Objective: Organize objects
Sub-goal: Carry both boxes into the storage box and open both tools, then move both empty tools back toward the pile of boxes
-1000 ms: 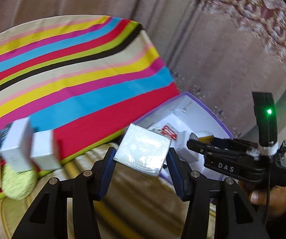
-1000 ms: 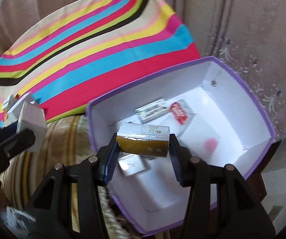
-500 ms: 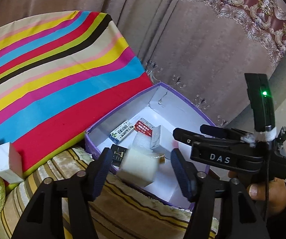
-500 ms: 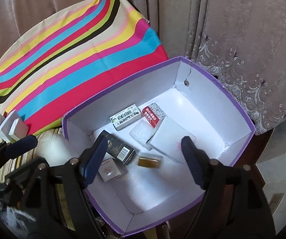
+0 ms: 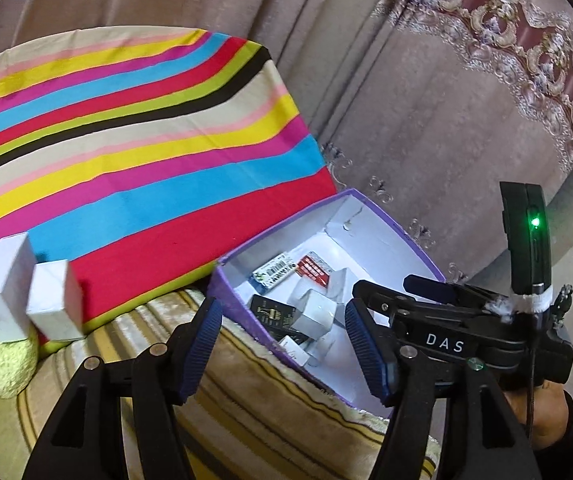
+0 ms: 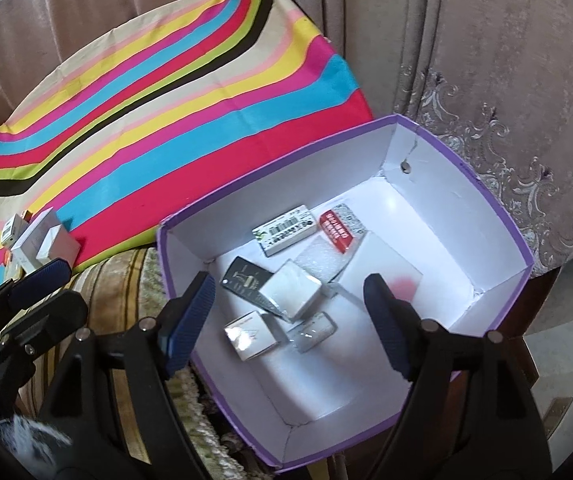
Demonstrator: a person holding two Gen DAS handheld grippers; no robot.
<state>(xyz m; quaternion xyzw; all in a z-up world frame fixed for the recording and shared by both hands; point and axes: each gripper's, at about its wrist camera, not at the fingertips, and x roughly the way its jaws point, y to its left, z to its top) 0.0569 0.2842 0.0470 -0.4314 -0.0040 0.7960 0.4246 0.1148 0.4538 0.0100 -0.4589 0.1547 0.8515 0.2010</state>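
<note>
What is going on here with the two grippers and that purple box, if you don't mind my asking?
A person is sorting small boxes into the purple box. Both the left gripper and the right gripper hang open and empty above it, and their jaws have just been opening. Several small packages already lie inside, among them a white box. Two more white boxes wait on the striped cloth.

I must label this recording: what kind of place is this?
Probably a home living room: heavy embroidered curtains, a striped plush sofa seat under a striped cloth, and a purple cardboard box of small packages.
</note>
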